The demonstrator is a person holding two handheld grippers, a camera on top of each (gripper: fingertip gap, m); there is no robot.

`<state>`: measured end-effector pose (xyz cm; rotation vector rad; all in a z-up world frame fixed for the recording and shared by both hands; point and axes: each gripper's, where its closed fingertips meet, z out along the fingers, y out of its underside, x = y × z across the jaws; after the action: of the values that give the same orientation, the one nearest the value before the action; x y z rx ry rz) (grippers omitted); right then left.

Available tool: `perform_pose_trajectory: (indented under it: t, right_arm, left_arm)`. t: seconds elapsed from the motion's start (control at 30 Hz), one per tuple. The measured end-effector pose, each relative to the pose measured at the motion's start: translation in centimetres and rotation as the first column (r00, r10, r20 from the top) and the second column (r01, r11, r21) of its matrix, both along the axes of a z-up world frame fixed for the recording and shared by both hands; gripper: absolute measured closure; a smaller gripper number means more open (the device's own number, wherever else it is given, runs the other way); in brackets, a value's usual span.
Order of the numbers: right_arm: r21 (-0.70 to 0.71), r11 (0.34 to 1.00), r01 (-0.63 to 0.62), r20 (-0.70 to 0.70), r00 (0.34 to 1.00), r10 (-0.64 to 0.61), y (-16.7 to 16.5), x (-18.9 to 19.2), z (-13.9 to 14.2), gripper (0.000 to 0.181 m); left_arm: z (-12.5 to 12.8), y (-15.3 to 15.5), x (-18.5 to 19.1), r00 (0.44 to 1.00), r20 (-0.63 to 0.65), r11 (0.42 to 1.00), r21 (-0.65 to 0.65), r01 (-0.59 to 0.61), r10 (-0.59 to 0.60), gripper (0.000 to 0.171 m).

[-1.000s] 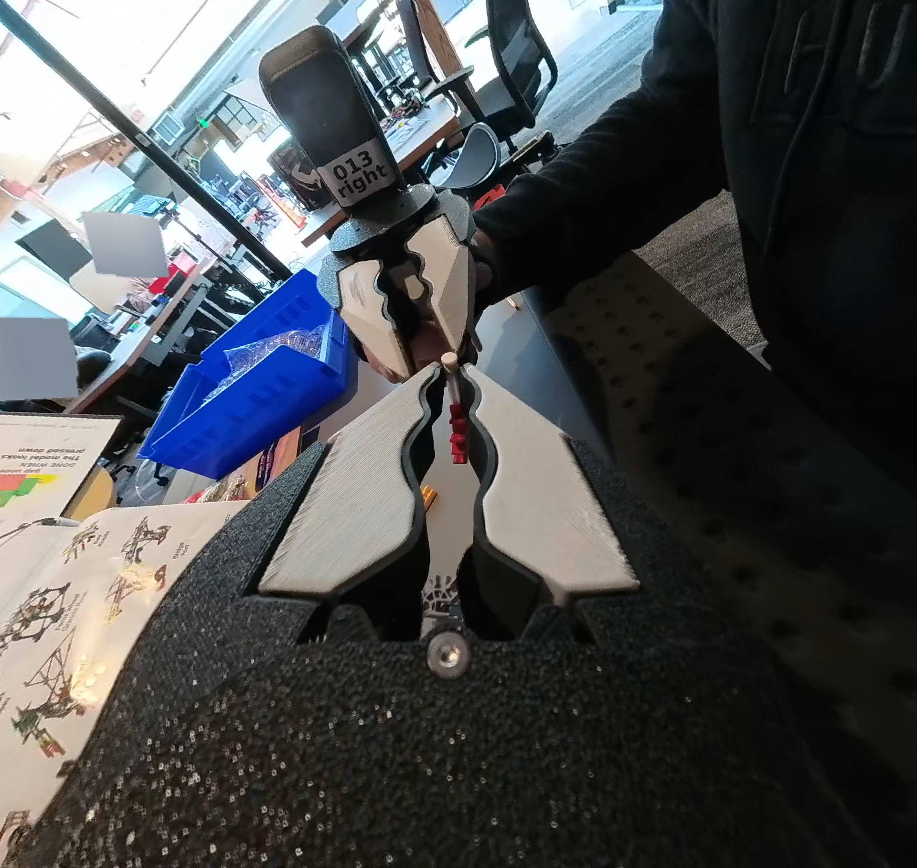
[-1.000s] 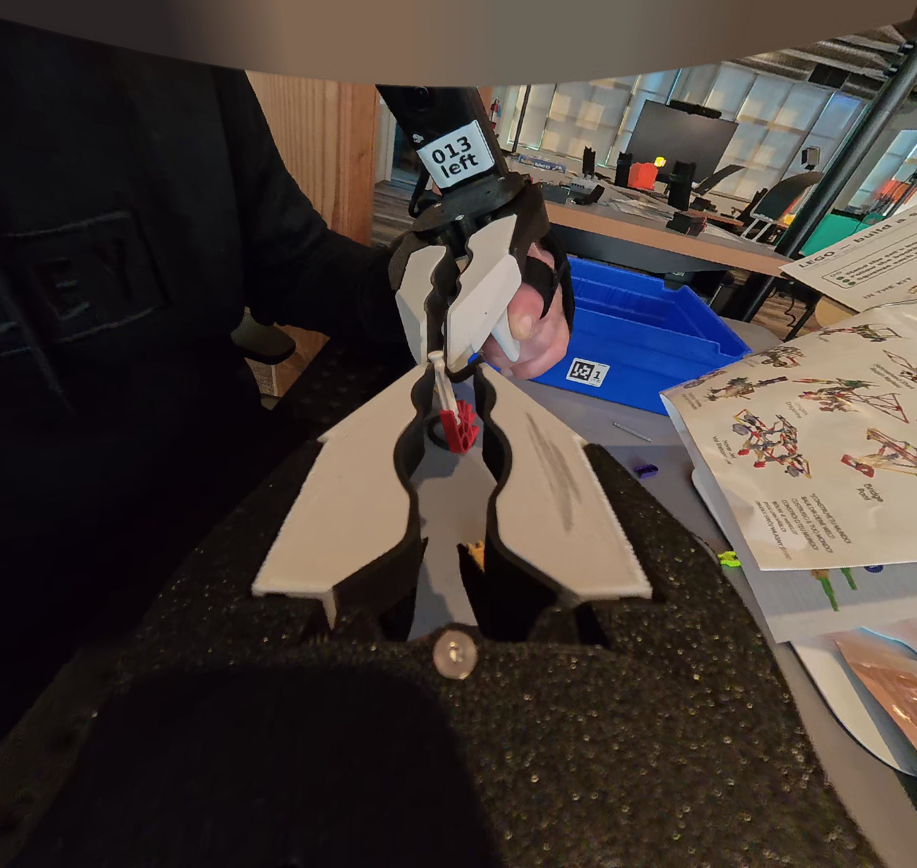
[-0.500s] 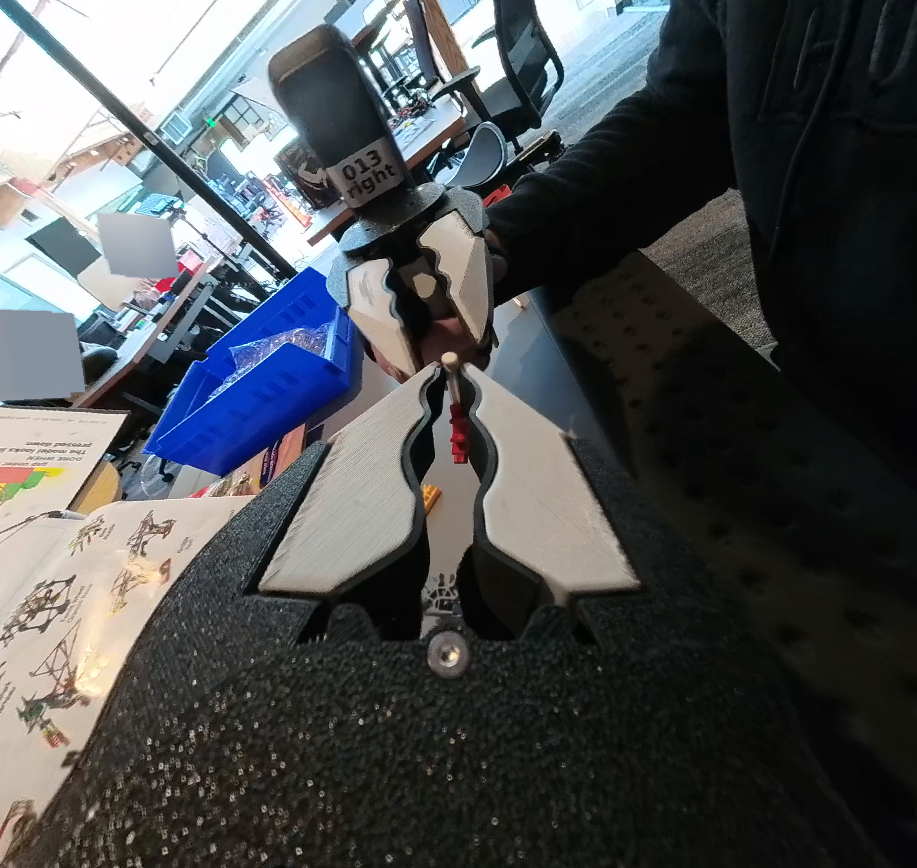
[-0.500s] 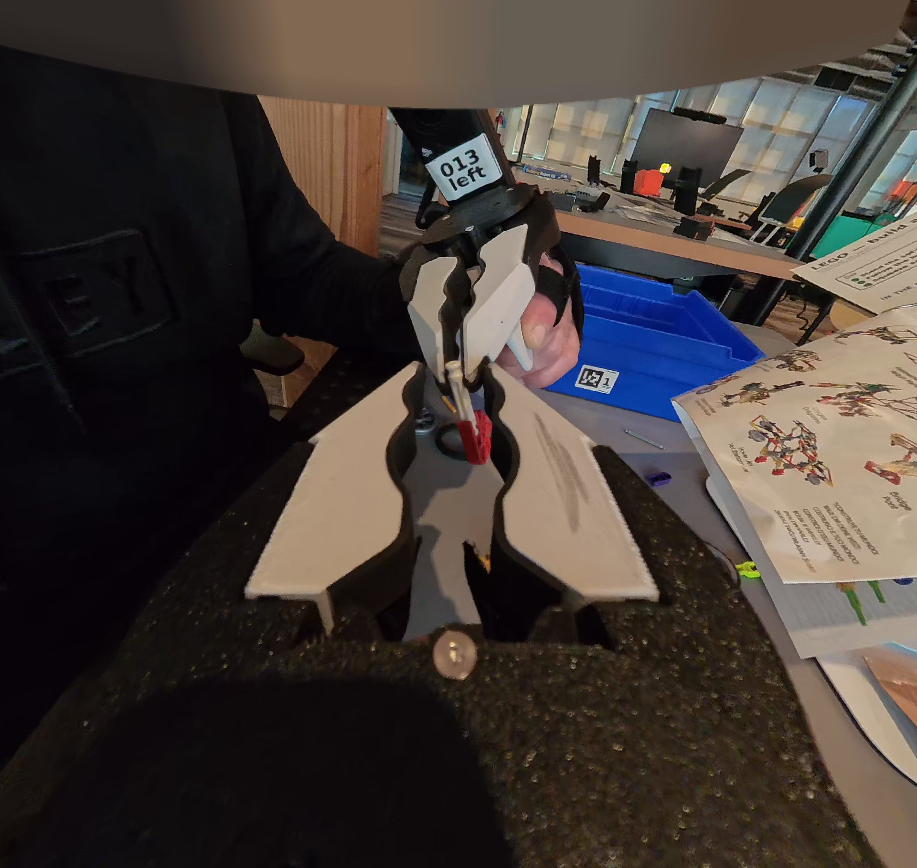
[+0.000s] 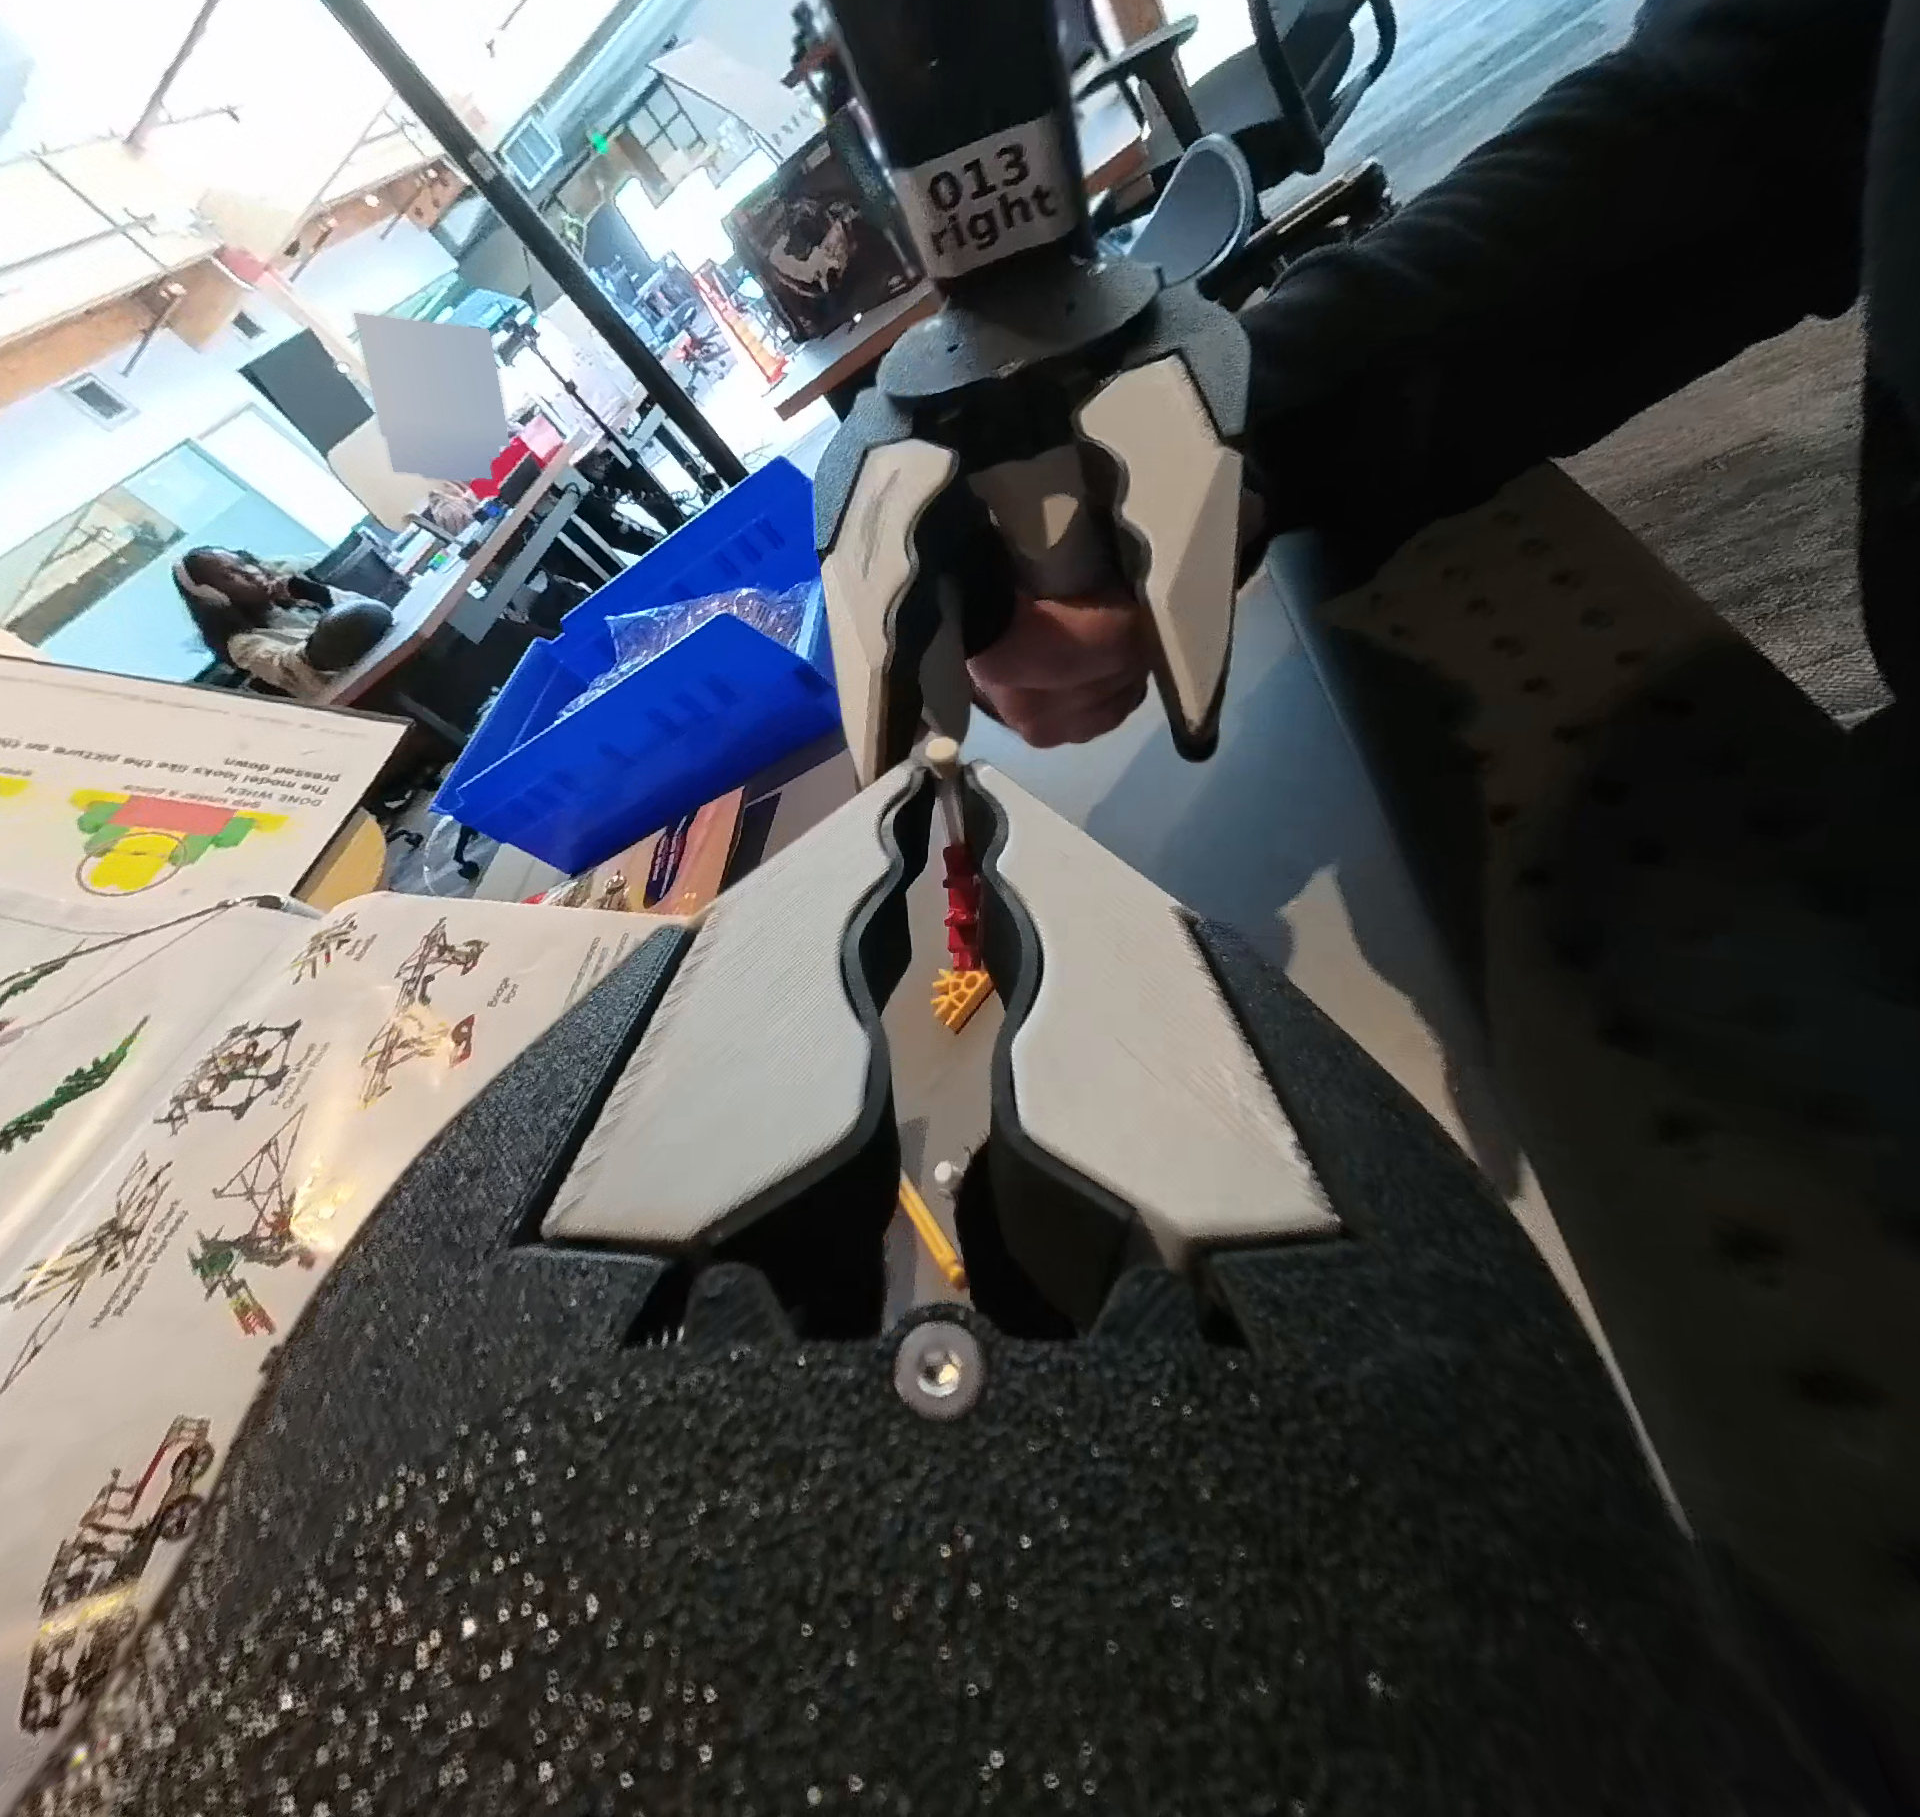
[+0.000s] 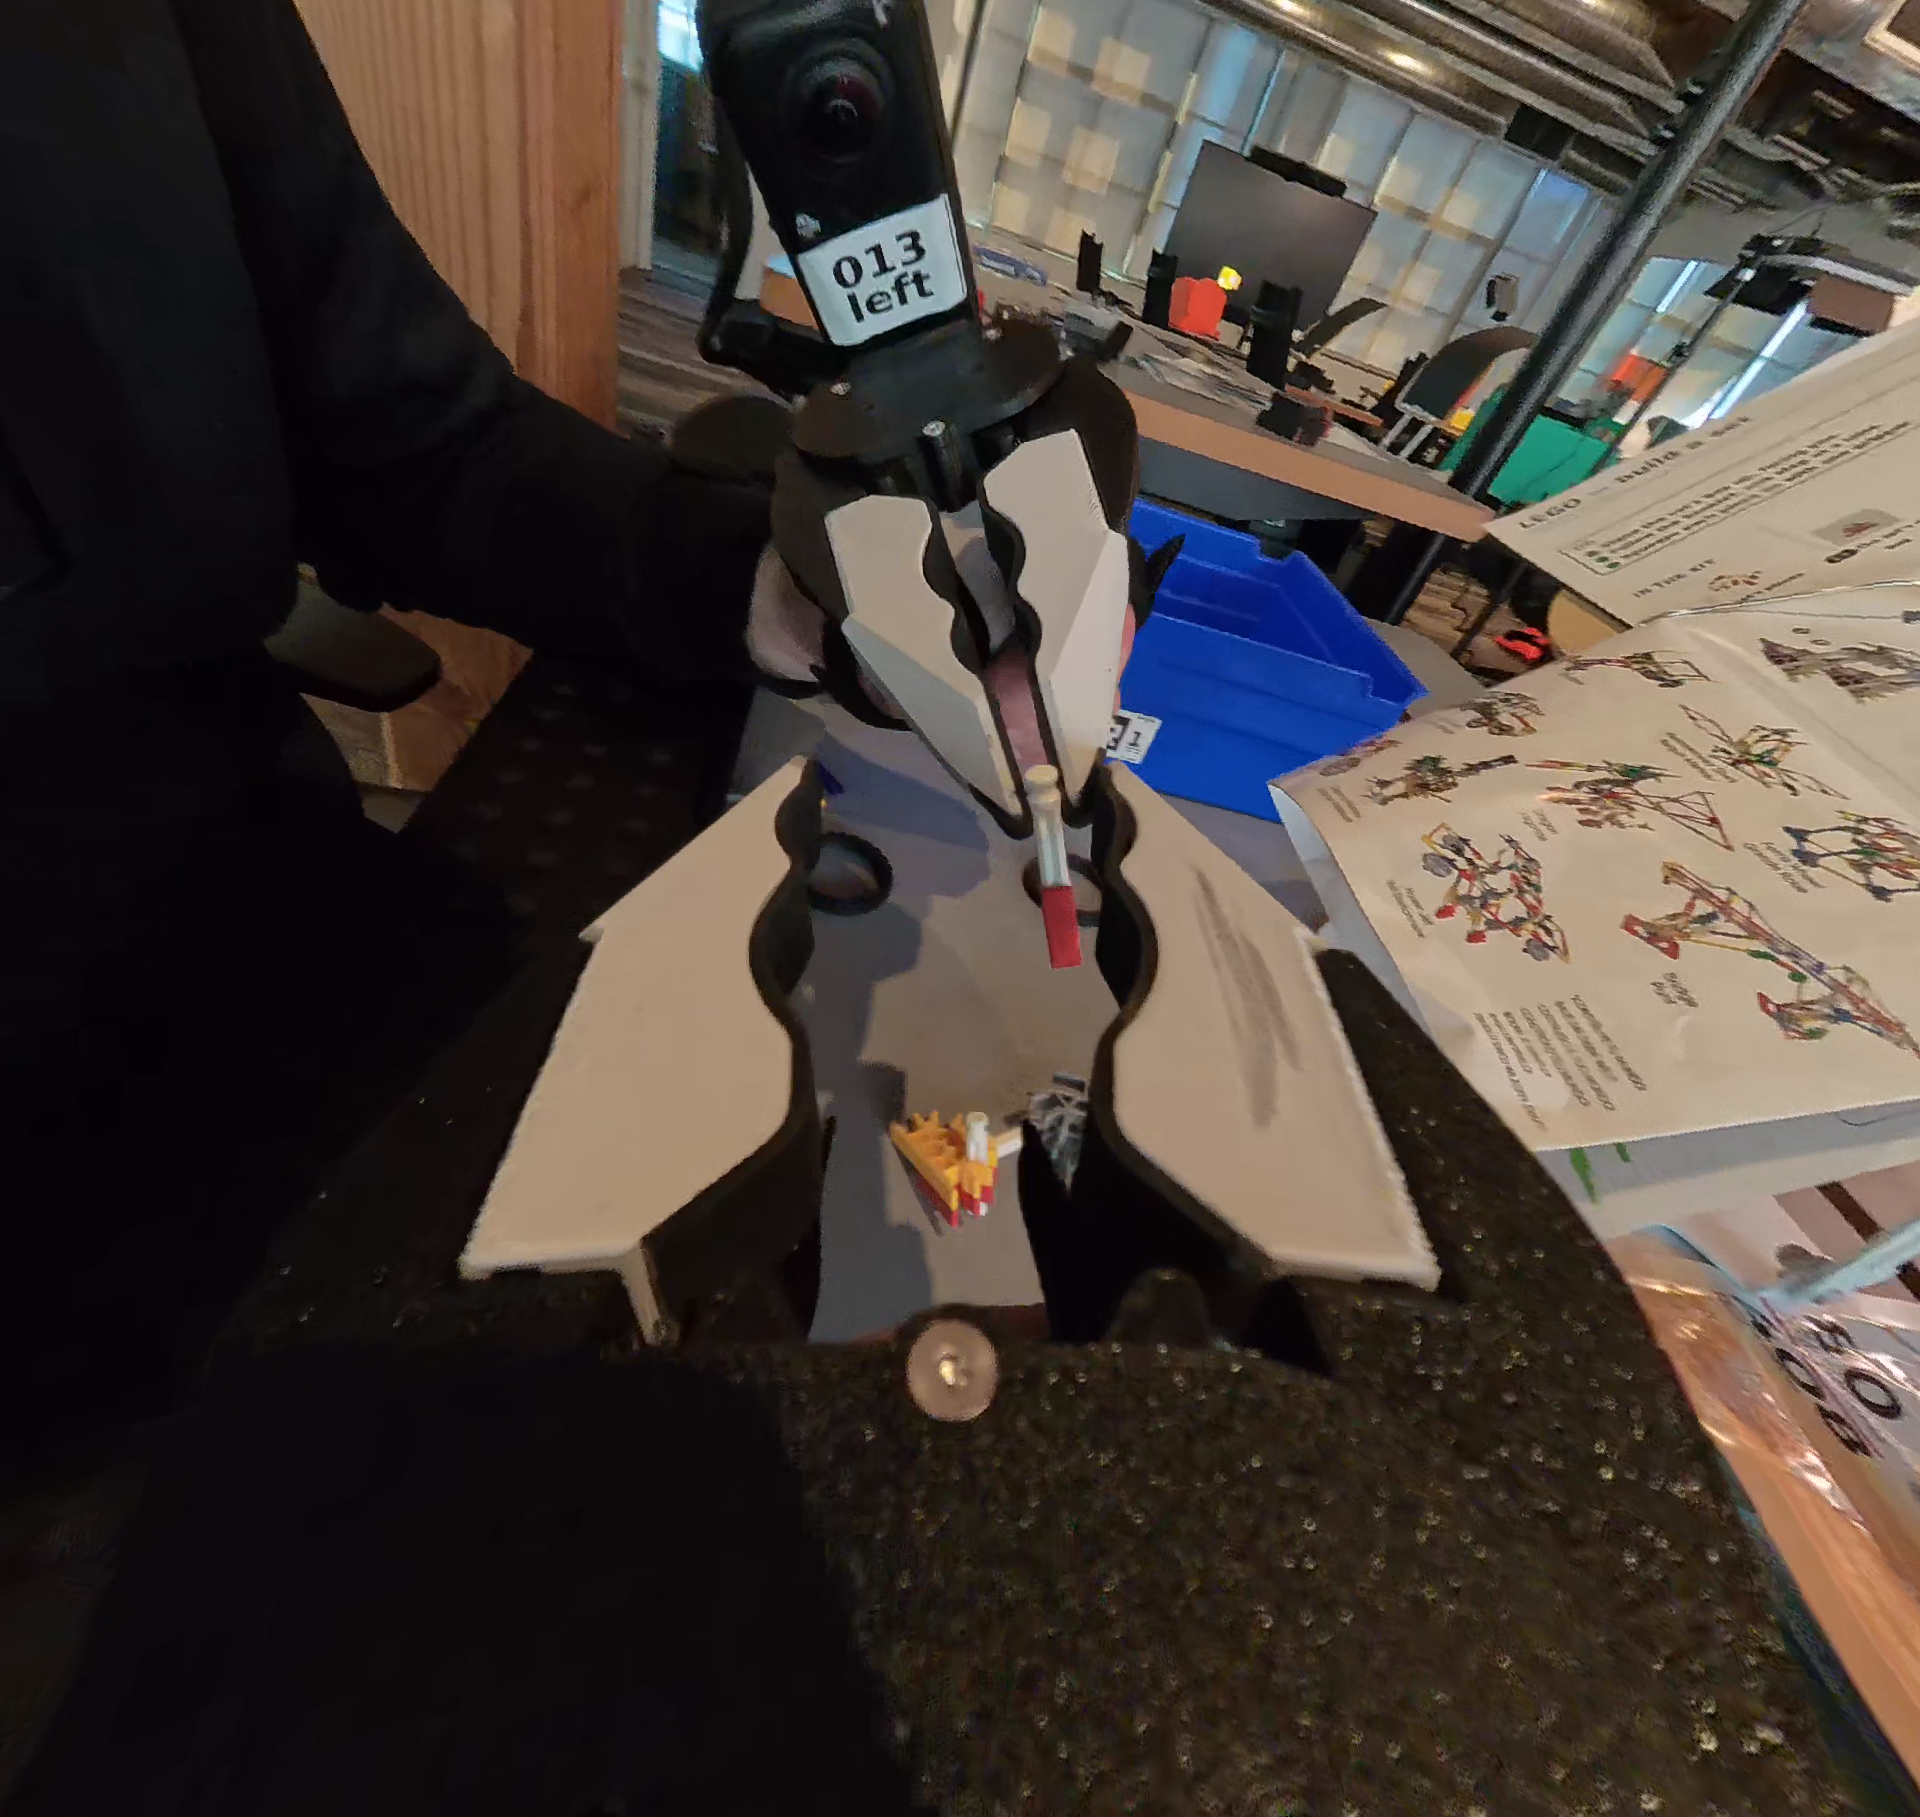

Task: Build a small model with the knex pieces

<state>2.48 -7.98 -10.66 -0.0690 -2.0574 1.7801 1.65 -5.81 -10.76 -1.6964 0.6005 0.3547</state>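
Observation:
My left gripper is shut on a thin white rod with a red connector on its near end. In the right wrist view the left gripper holds the rod pointing down, with the red connector hanging free. My right gripper is open and empty, its fingers spread either side of the rod; it also shows opposite in the left wrist view. A yellow connector with small pieces lies on the grey table below; it shows in the left wrist view too.
A blue bin stands behind the grippers on the table. Printed sheets with model pictures lie to the right. A black ring lies on the table. A yellow rod lies under my left gripper. A person in dark clothing stands close. My left and right fingertips are right by each other.
My right gripper has opened wide and let go of the red connector. Both grippers have risen, so the yellow connector on the table now shows. The left gripper keeps the rod.

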Motion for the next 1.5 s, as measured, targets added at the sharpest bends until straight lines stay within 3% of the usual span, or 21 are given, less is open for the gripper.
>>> perform_pose_trajectory:
  t: [0.37, 0.67, 1.5]
  right_arm:
    - [0.083, 0.990, 0.110, -0.061, 0.993, -0.105, 0.0, -1.5, -1.1, 0.129]
    - [0.051, 0.989, 0.138, -0.030, 0.990, -0.137, 1.1, -2.4, -0.7, 0.132]
    - [0.033, 0.993, 0.112, -0.020, 0.994, -0.112, 1.2, -2.1, -0.5, 0.146]
  left_arm:
    - [-0.9, 0.3, -1.3, 0.998, 0.020, 0.998, -0.017, -0.054, 0.054, 0.169]
    - [-0.2, 0.7, -1.7, 0.997, 0.019, 0.997, 0.017, -0.076, 0.076, 0.169]
    - [-0.2, 0.5, -1.5, 0.998, 0.040, 0.999, 0.010, -0.044, 0.044, 0.169]
